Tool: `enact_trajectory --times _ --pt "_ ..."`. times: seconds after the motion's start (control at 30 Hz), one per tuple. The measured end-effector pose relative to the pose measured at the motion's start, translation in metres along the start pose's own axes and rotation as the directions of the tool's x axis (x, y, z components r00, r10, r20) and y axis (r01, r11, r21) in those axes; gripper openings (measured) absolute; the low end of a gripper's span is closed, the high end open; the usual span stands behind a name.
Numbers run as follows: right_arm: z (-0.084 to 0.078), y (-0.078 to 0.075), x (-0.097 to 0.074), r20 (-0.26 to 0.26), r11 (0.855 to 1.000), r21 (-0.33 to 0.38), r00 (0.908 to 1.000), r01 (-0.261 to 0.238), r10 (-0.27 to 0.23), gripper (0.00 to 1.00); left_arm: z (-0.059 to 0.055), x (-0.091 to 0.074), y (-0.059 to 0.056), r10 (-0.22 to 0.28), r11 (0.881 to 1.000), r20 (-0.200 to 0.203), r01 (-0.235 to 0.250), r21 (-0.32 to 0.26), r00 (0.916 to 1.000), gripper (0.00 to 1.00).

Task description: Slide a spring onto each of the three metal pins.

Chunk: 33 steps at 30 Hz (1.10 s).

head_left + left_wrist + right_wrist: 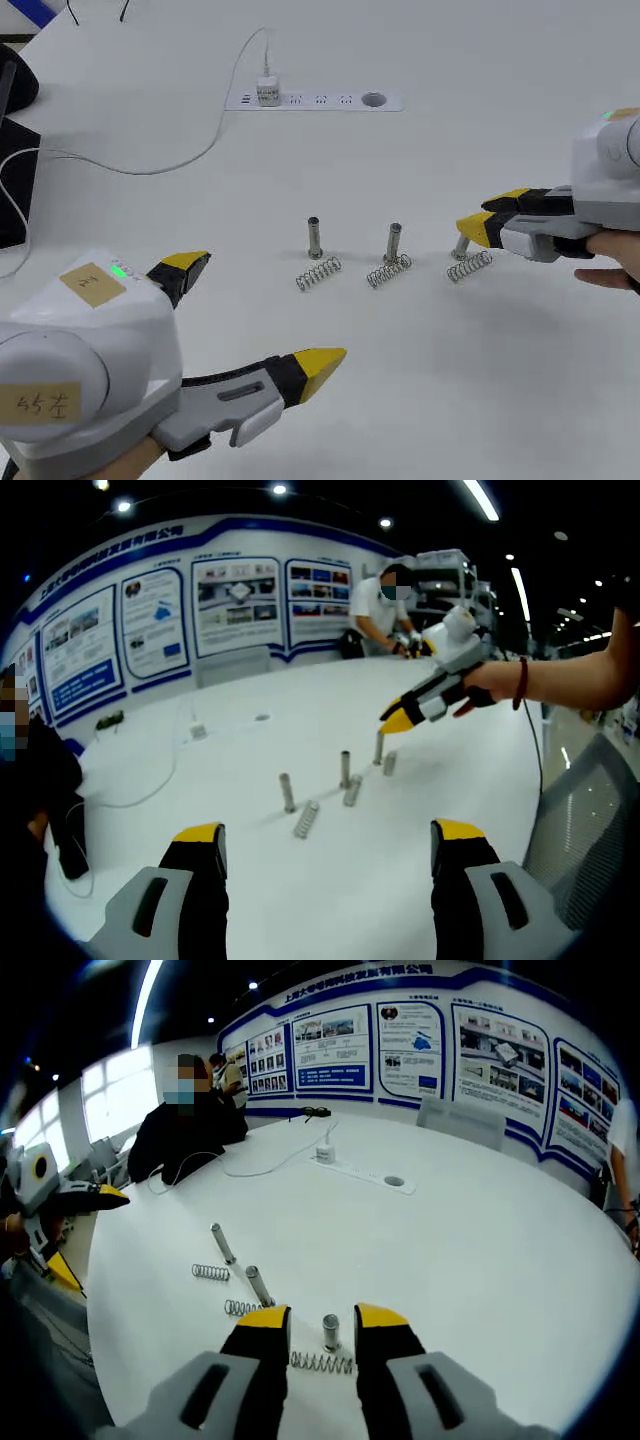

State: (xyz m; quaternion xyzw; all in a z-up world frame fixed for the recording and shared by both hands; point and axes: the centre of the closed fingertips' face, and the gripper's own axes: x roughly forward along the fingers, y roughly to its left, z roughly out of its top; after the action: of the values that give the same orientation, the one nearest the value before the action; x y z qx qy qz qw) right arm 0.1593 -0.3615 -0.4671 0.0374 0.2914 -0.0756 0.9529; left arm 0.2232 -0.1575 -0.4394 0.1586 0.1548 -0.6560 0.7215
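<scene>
Three pins (393, 241) stand on table (470, 400), far from edges.

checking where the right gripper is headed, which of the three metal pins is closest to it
The short grey metal pin at the row's right end in the head view: it alone stands right at the right gripper's open jaws.

Three metal pins, short grey cylinders with slightly wider caps, stand upright in a left-to-right row mid-surface on the white desk (450, 400), well in from its edges: left pin (314, 237), middle pin (393, 241), right pin (461, 247) with its top hidden. Three coil springs lie on their sides, one just in front of each pin and slightly angled: left spring (318, 273), middle spring (389, 270), right spring (469, 266). All three pins are bare.
</scene>
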Motion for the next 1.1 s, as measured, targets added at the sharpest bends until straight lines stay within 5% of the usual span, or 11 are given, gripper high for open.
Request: enact_trajectory --times 0.53,1.1 --pt "0.015 0.015 -0.027 0.082 0.999 -0.010 0.9956 -0.045 0.046 0.47 -0.022 0.032 0.015 -0.055 0.997 -0.068 0.058 0.055 0.9962 0.66" --pt "-0.007 0.037 -0.039 0.085 0.994 0.004 0.9904 -0.110 0.109 0.57 -0.041 0.077 0.029 -0.131 0.986 -0.135 0.144 0.089 0.9821 0.43"
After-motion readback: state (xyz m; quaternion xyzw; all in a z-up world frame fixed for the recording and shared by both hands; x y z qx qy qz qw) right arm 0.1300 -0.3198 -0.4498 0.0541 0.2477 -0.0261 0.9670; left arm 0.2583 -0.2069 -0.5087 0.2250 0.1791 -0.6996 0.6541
